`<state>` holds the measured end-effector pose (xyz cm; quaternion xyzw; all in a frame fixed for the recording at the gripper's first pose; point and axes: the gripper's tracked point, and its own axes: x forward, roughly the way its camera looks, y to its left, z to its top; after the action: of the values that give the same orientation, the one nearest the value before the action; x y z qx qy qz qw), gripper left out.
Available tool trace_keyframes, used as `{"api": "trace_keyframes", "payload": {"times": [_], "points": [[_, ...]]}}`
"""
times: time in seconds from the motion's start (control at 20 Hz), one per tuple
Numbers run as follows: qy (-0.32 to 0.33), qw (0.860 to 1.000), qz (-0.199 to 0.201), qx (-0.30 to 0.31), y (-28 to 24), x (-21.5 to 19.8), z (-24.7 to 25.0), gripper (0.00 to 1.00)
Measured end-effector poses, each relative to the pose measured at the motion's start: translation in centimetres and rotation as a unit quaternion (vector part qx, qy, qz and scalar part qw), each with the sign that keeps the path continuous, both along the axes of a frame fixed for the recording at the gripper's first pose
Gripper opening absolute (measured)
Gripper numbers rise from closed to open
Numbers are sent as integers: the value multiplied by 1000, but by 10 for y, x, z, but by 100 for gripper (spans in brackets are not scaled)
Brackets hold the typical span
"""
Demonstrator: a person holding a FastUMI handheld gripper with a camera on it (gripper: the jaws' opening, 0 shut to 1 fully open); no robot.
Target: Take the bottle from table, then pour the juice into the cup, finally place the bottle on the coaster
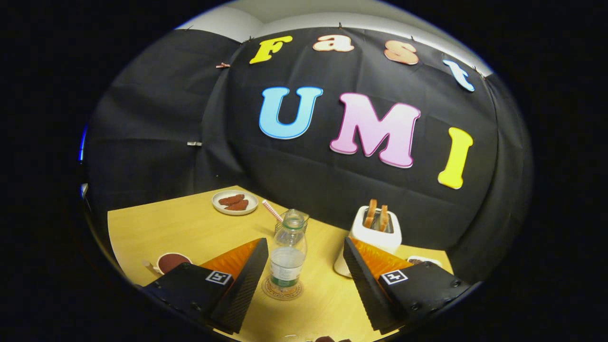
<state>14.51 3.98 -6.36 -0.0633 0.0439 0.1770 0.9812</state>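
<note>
Standing upright on the coaster [282, 289], the bottle [287, 256] sits between the spread fingers of the gripper [304, 259], touched by neither.

The wooden table [156, 228] runs from the near side to the black cloth wall at the far side. The gripper's two fingers are held wide apart near the table's front, and the clear bottle, part full of pale liquid, stands in the gap, closer to the left finger than the right. A white toaster [377, 232] with two slices of toast stands at the far right, just beyond the right finger. A white plate [234, 203] carrying reddish pieces lies at the far left. Just behind the bottle is a glass cup [290, 223] with a striped straw [272, 211] leaning left. A dark round dish [171, 262] lies at the near left, beside the left finger.
</note>
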Motion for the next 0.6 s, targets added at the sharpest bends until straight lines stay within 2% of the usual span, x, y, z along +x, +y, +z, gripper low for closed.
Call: {"api": "trace_keyframes", "payload": {"times": [0.35, 0.6], "points": [[-26, 995, -86, 33, -66, -61, 74, 97], [-30, 988, -150, 33, -115, -110, 77, 97]]}}
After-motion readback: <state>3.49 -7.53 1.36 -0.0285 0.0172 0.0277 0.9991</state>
